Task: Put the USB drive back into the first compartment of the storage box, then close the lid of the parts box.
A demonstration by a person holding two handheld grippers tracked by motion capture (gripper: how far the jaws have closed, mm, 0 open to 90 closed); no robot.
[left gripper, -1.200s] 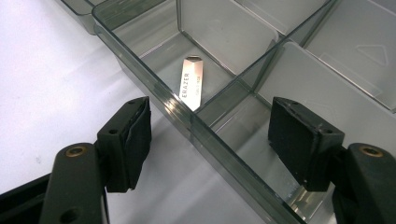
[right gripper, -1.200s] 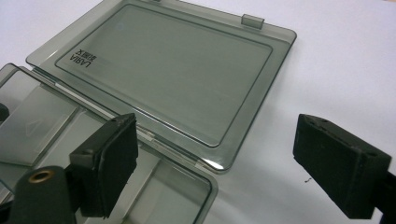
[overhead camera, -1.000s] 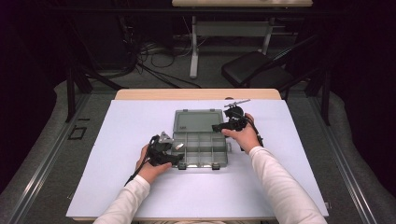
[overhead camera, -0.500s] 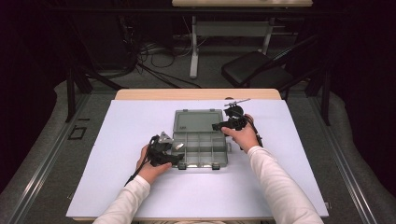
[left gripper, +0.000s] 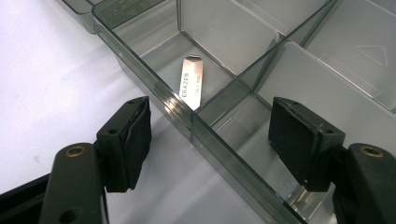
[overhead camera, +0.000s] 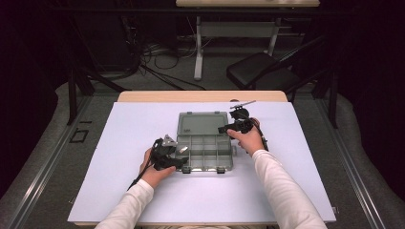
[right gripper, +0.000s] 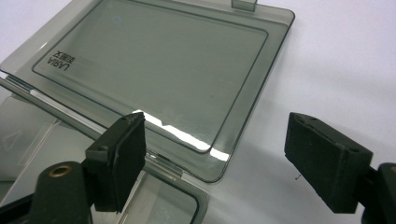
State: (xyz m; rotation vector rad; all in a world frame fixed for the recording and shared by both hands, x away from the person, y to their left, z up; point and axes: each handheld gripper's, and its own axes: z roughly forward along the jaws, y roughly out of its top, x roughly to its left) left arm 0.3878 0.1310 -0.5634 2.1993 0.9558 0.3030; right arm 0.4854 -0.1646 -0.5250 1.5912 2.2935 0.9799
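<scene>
One clear compartment box (overhead camera: 204,149) is seen at the centre of the high view on the white worktop (overhead camera: 119,133), its lid (right gripper: 154,70) laid open behind it. It is judged light, stiff and slippery, best gripped at a wall. One small metal clip (left gripper: 192,83) lies in its corner compartment. The left tool (left gripper: 210,140) is held wide open astride the wall; the right tool (right gripper: 233,161) is wide open, empty, beside the lid's corner.

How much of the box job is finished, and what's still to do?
Done: the clear box lies open with its lid flat on the table, and a small metal clip sits in a corner compartment. In hand: the left gripper is open astride the box's side wall, and the right gripper is open over the lid's corner. Left, probably: the other compartments look empty, and the lid isn't closed.
</scene>
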